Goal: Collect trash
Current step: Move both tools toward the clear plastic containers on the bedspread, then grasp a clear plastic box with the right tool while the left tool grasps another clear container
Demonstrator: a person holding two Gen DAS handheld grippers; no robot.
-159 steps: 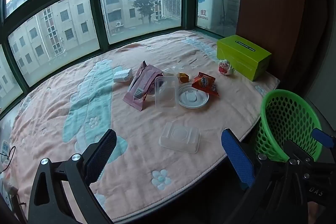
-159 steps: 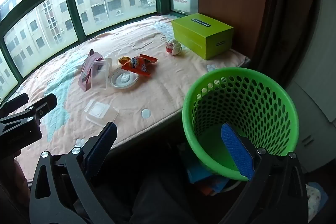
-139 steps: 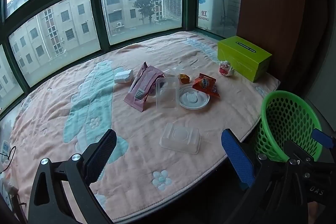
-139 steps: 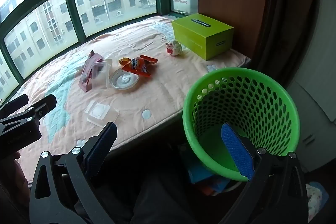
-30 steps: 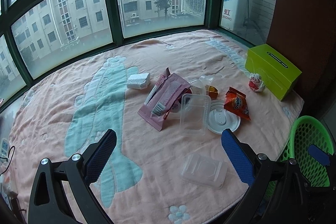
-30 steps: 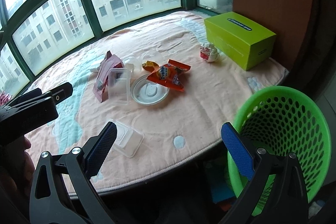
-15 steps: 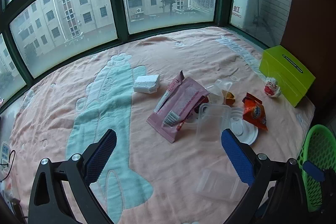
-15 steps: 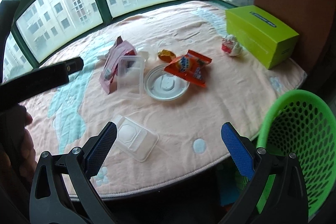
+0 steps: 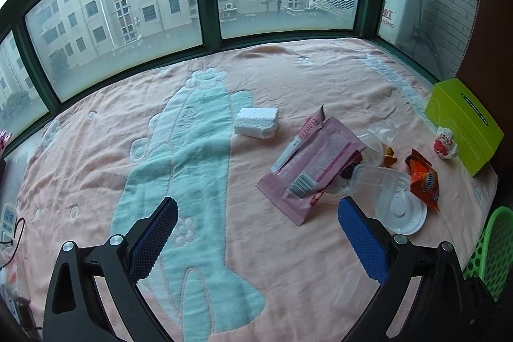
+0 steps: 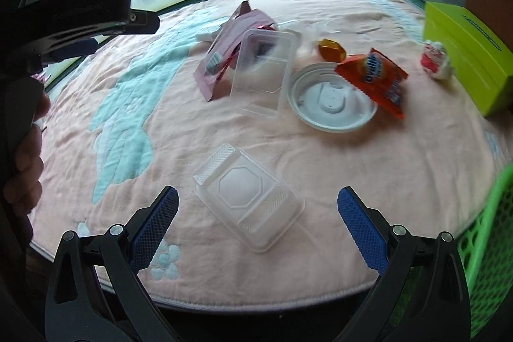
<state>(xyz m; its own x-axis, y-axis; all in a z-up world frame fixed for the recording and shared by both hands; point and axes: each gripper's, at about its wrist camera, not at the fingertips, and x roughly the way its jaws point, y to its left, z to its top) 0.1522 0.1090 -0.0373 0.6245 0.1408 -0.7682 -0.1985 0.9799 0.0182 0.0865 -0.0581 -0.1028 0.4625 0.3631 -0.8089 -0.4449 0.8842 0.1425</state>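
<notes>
Right wrist view: pink-and-teal blanket (image 10: 320, 156) carries the trash; green perforated plastic basket (image 10: 487, 233) stands at its right edge. Clear rectangular plastic tray (image 10: 248, 197) lies just ahead of the right gripper (image 10: 258, 221), fingers wide apart, empty. Left gripper (image 9: 256, 233) likewise spread, holding nothing.

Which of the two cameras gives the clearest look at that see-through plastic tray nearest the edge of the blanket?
The right wrist view. There the clear plastic tray lies whole and close, between the open right gripper fingers. The left wrist view shows only a faint, blurred part of it, low in the picture beside one finger of the open left gripper.
</notes>
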